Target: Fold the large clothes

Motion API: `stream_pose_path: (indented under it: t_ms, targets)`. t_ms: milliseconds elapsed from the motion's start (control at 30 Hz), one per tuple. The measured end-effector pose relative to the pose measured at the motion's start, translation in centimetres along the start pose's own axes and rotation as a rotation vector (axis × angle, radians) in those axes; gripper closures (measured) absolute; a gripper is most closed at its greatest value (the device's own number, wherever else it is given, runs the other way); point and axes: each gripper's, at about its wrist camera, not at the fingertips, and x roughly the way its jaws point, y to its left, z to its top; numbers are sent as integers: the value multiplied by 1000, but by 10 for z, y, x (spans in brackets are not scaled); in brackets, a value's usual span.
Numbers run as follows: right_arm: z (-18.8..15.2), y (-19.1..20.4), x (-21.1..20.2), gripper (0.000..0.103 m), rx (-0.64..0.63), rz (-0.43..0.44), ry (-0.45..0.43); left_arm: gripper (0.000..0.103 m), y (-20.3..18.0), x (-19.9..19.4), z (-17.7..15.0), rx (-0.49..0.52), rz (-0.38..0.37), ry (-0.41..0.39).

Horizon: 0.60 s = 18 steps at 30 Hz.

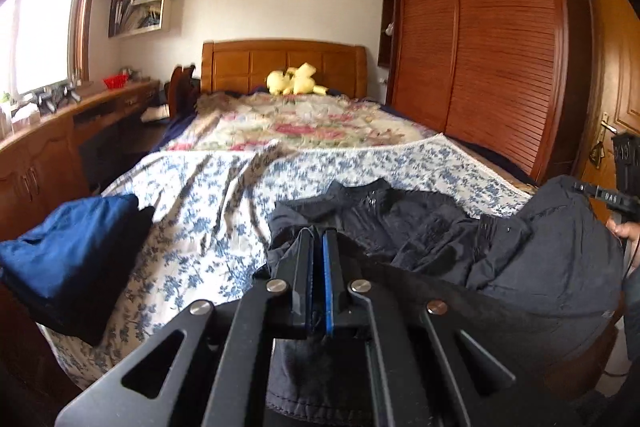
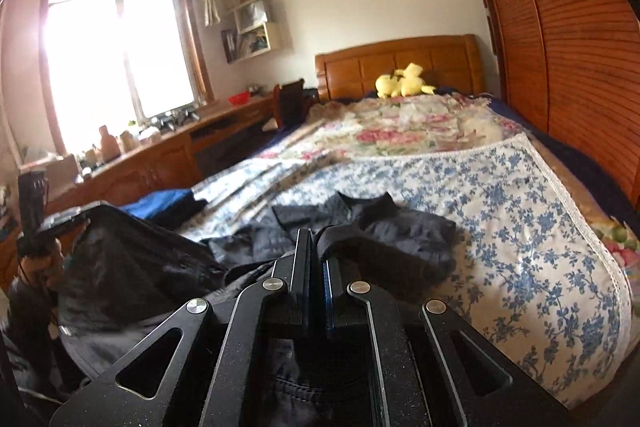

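Note:
A large black jacket (image 1: pixel 420 227) lies crumpled on the foot of the bed, collar toward the headboard; it also shows in the right wrist view (image 2: pixel 400 227). My left gripper (image 1: pixel 319 233) is shut on the jacket's near hem, with cloth draped over its frame. My right gripper (image 2: pixel 316 235) is shut on another part of the hem, with cloth lifted over its right finger. The right gripper shows at the left wrist view's right edge (image 1: pixel 616 195), and the left gripper at the right wrist view's left edge (image 2: pixel 36 211). The hem hangs raised between them.
A folded blue garment (image 1: pixel 68 255) lies on the bed's left near corner. The blue floral bedspread (image 2: pixel 520 227) covers the bed, with a yellow plush toy (image 1: pixel 294 81) at the headboard. A wooden desk (image 1: pixel 60 131) runs left, a wardrobe (image 1: pixel 480 47) right.

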Motion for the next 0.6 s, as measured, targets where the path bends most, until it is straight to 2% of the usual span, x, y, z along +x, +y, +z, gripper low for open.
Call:
stream_pose_path:
  t_ms: [167,333,500,600]
  targets:
    - [-12,-27,52,100,15,-39,83,101,11,49,11,-12,13,22]
    - [-2,-55,108,100,2,-82,109,101,17,94,38,-11,42,3]
    - [29,-79,156,100,-9,-132,76,101,28,138,67,-37,70,-27]
    - [49,-101,186,100,18,-170,45,101,32,169,83,-18,106,-35]
